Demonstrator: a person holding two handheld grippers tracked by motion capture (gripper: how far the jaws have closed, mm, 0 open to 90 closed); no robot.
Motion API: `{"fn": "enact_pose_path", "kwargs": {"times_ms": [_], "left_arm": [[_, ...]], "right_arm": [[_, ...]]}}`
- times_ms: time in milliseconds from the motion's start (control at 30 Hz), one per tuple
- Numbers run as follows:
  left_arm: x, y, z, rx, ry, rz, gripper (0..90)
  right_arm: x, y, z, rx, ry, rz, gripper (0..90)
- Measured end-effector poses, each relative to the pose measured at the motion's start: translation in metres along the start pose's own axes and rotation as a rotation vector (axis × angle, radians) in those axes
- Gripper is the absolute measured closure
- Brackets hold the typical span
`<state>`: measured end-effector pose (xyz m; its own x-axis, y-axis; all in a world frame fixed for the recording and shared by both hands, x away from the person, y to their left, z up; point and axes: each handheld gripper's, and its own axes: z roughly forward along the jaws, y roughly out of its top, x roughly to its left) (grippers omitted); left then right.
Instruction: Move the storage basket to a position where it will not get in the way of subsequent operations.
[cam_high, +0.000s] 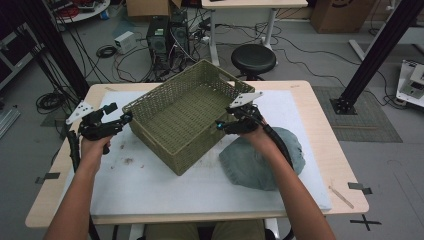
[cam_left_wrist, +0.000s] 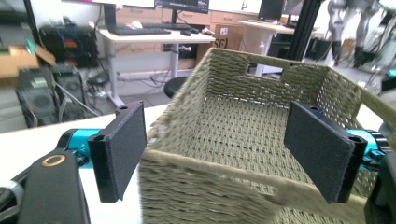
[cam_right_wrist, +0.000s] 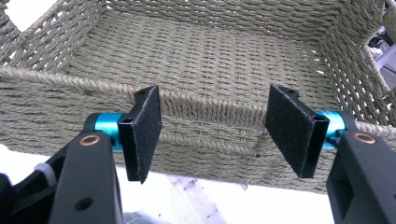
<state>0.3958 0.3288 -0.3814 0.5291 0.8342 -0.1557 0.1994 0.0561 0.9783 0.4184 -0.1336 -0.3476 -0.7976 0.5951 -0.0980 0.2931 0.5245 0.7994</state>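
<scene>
An empty olive woven basket (cam_high: 186, 116) stands at an angle on the white mat, with a handle cut-out in its far wall (cam_left_wrist: 264, 72). My left gripper (cam_high: 125, 119) is open at the basket's left corner; in the left gripper view its jaws straddle that corner (cam_left_wrist: 187, 163) without touching. My right gripper (cam_high: 222, 125) is open just outside the basket's right wall (cam_right_wrist: 212, 126), jaws apart and nothing between them. A crumpled grey-blue cloth (cam_high: 260, 162) lies on the mat under the right forearm.
The white mat (cam_high: 150, 185) covers most of a light wooden table (cam_high: 320, 130). Beyond the table stand a black stool (cam_high: 253, 59), computer towers and loose cables on the floor. A black frame post (cam_high: 372, 55) rises at the right.
</scene>
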Motion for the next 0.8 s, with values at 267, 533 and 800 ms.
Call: {"fn": "enact_pose_path", "kwargs": {"times_ms": [267,533,800], "left_arm": [[0.021,0.008,0.02,0.062,-0.007,-0.022,21.7],[0.026,0.0,0.031,0.151,-0.041,-0.038,28.4],[0.019,0.001,0.031,0.178,-0.065,0.023,39.0]], "right_arm": [[0.003,0.001,-0.002,0.004,0.002,-0.015,36.4],[0.004,0.0,0.0,0.013,0.004,-0.02,36.0],[0.003,-0.003,-0.001,0.012,0.007,-0.012,36.0]]}}
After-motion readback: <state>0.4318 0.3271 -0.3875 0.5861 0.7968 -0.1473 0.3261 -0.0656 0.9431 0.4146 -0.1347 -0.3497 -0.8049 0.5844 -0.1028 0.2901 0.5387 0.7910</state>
